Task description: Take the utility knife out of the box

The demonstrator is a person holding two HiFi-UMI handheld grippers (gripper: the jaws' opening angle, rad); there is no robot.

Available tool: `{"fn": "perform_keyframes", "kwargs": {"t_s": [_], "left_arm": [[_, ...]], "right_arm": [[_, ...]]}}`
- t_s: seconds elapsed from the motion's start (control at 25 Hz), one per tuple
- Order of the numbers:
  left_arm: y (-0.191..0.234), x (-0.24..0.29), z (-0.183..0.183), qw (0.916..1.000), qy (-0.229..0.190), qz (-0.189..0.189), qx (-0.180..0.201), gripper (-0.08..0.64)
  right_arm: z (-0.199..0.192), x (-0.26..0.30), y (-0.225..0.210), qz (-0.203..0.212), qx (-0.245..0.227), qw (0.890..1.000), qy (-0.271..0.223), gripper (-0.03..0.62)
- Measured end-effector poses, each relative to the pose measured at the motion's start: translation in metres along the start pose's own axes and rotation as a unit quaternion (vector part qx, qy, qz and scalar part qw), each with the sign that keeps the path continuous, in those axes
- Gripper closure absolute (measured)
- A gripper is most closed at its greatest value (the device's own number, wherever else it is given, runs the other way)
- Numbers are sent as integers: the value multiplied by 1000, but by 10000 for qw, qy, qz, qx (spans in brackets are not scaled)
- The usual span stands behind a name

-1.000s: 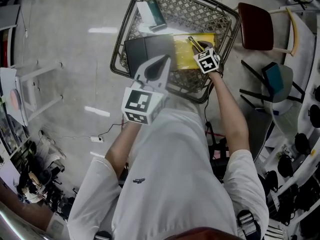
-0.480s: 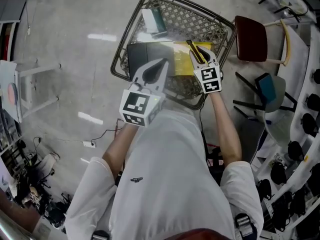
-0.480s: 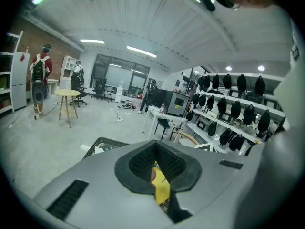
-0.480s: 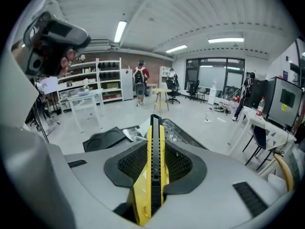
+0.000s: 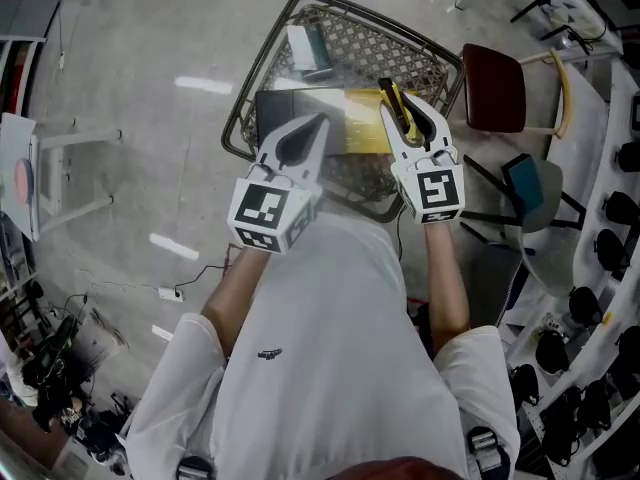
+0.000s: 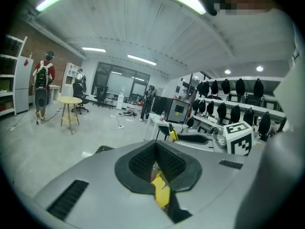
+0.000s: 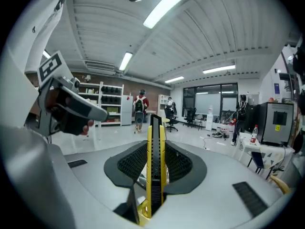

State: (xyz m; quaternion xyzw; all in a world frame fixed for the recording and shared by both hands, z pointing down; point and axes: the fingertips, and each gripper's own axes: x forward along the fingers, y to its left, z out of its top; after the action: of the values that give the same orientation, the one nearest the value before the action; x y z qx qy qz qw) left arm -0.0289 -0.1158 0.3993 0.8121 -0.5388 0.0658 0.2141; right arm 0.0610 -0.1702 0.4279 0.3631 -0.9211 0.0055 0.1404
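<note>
The utility knife [image 7: 155, 175] stood upright between the pads of the right gripper [image 5: 408, 120], which were clamped on its yellow-and-black body. Its narrow end stuck out past the jaw tips. In the head view it was in the air above the yellow box [image 5: 365, 130], touching neither the box nor anything else. So I judged the taking-out step as nearly finished: the knife was already free of the box and only needed to be brought away.

The next move probably called for carrying the knife sideways, clear of the basket, to a place where it could be put down. No such place was clear to me in these views. The grip needed to stay firm, and the protruding end should stay away from the other gripper and from the person's body.

The left gripper [image 5: 298, 146] was held just beside it, over the dark part of the box. Its jaws were drawn together; a small yellow piece showed in the slit, and I could not say what it was.

The wire basket [image 5: 262, 58] stood on the floor. It held the yellow box, a dark flat case [image 5: 288, 106] touching it, and a small white-and-teal packet [image 5: 308, 48] near the far rim.
</note>
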Motion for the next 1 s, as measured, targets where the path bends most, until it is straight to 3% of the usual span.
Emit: {"fn": "perform_keyframes", "kwargs": {"t_s": [0.16,0.48,1.0], "left_arm": [[2,-13,6,9998,-153,91,-38,563],[12,-29,15,9990,-380,233,-43,563],[7,-28,33,9983,-558,183,26,563]], "right_arm": [[32,-28,2,-143,14,9993,-331,488],[45,-65,1,-613,462,9945,-711,488],[64,-71,2,-609,488,9921,-981,488]]}}
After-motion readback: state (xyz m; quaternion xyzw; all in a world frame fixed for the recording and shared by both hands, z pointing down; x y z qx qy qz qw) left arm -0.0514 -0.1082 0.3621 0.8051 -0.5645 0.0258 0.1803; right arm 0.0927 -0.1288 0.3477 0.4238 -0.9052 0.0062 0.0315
